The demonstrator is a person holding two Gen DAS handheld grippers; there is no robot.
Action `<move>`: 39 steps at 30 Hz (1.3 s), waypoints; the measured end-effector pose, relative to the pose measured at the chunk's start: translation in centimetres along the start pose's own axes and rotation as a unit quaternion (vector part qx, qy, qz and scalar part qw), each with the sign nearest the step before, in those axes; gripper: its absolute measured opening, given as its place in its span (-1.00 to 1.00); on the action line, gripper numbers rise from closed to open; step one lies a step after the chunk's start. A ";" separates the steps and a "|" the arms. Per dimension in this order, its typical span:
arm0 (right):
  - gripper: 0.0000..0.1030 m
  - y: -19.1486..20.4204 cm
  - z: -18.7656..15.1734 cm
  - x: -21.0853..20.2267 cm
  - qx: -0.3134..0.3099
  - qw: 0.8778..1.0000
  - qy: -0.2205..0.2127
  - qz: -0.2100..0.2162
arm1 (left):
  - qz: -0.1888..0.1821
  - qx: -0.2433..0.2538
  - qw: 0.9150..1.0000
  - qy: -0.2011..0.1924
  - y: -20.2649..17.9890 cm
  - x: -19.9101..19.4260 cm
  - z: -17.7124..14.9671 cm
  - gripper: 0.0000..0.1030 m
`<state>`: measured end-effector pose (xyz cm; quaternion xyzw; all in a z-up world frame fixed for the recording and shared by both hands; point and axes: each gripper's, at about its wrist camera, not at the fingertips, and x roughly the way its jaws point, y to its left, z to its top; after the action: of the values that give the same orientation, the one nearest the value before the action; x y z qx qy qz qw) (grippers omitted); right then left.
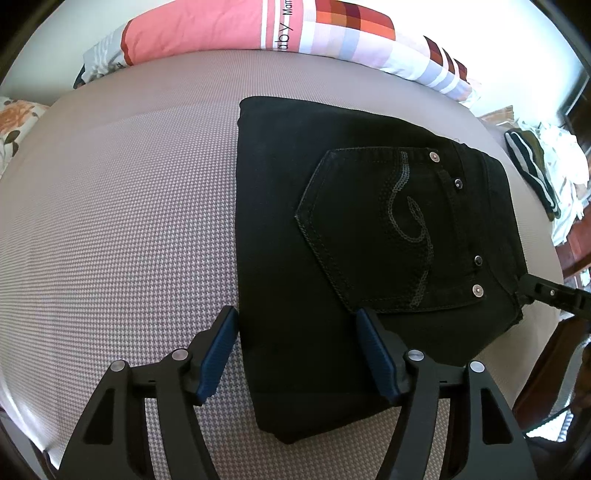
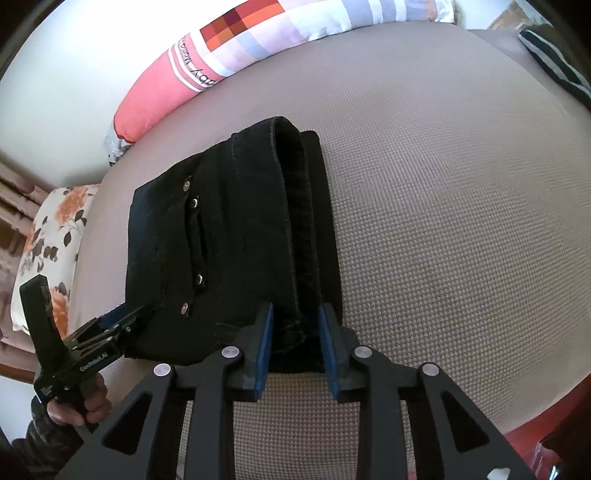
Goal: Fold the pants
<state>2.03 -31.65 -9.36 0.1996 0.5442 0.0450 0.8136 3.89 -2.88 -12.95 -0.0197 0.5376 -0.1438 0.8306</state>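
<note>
Black pants (image 1: 351, 229) lie folded into a compact stack on the grey bed (image 1: 129, 221), back pocket with stitching facing up. My left gripper (image 1: 297, 350) is open, its fingers straddling the near left edge of the stack. In the right wrist view the pants (image 2: 221, 240) show their waistband side, and my right gripper (image 2: 295, 347) has its jaws part open around the folded edge, the blue pads (image 2: 264, 354) not visibly squeezing it. The left gripper (image 2: 122, 325) shows there at the stack's left corner. The right gripper's tip (image 1: 546, 291) shows at the pants' right edge.
A pink and checked pillow (image 1: 258, 29) lies along the far edge of the bed. A floral pillow (image 2: 48, 251) lies at the left. A pile of clothes (image 1: 539, 173) sits at the right edge. A wooden bed frame (image 1: 576, 251) borders the right side.
</note>
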 end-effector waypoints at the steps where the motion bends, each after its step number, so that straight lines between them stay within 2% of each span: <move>1: -0.44 0.1 0.1 0.0 -0.002 1.000 0.001 -0.007 | 0.002 0.000 1.000 0.000 0.0 0.1 0.1 0.34; 4: -0.31 0.2 0.2 -0.1 -0.006 1.000 0.000 -0.018 | 0.003 -0.001 1.000 -0.002 -0.1 0.2 0.1 0.36; 7: -0.28 0.1 0.4 -0.1 -0.003 1.000 0.003 -0.020 | 0.004 -0.001 1.000 -0.002 0.0 0.2 0.1 0.37; 11: -0.09 0.2 0.8 -0.1 -0.003 1.000 0.002 -0.030 | 0.007 -0.001 1.000 -0.004 0.0 0.2 0.0 0.38; 18: -0.06 0.9 1.7 -0.1 -0.015 0.999 0.000 -0.029 | 0.005 -0.001 1.000 -0.001 -0.1 0.2 0.5 0.40; 23: -0.06 1.7 2.8 0.7 -0.030 0.999 0.001 -0.026 | -0.022 -0.016 1.000 -0.005 0.8 -0.4 1.3 0.40; 31: -0.05 1.4 4.6 2.5 -0.051 0.998 0.020 -0.010 | -0.078 -0.075 0.994 -0.009 3.9 -1.1 3.3 0.40; 36: 0.01 0.7 4.8 3.4 -0.055 0.998 0.027 0.003 | -0.093 -0.085 0.992 0.006 4.5 -0.4 3.7 0.40; 39: 0.20 0.0 5.0 3.8 -0.050 0.998 0.029 0.017 | -0.117 -0.095 0.988 0.024 4.8 0.3 3.8 0.40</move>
<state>8.07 -31.95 -11.07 0.1663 0.5611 0.0918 0.8057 8.47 1.22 -12.49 -0.1573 0.5623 -0.1885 0.7897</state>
